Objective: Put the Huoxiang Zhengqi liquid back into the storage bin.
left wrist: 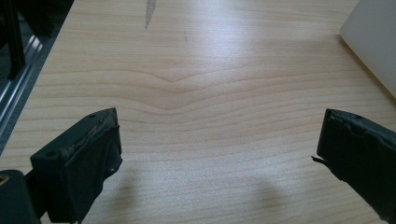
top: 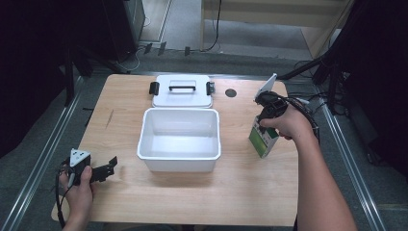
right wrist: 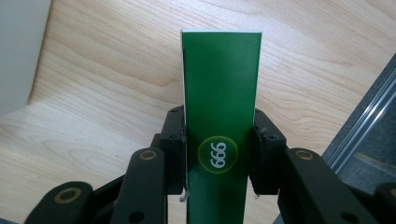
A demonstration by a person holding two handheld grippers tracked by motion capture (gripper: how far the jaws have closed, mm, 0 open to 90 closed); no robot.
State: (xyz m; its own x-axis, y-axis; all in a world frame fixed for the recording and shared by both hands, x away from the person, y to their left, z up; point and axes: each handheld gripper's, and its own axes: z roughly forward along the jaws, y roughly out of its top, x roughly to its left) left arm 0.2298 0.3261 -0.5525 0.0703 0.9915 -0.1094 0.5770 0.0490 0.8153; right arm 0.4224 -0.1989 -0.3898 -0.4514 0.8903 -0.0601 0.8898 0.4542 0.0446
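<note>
This looks like a lab or a recording studio set up for test work, not a home. A bare light-wood worktop [top: 192,202] stands on grey carpet floor [top: 29,168], flanked by metal rails [top: 45,154] on both sides. Black tripod legs [top: 308,67] and dark stands crowd the edges, loose cables [top: 216,29] trail across the floor, and pale wooden furniture [top: 288,14] sits behind.

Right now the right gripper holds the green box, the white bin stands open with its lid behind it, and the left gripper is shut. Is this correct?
Not quite: the left gripper is open, its jaws wide apart over bare table in the left gripper view. The rest holds: the right gripper clamps the green box, and the white bin is open with its lid behind.
</note>
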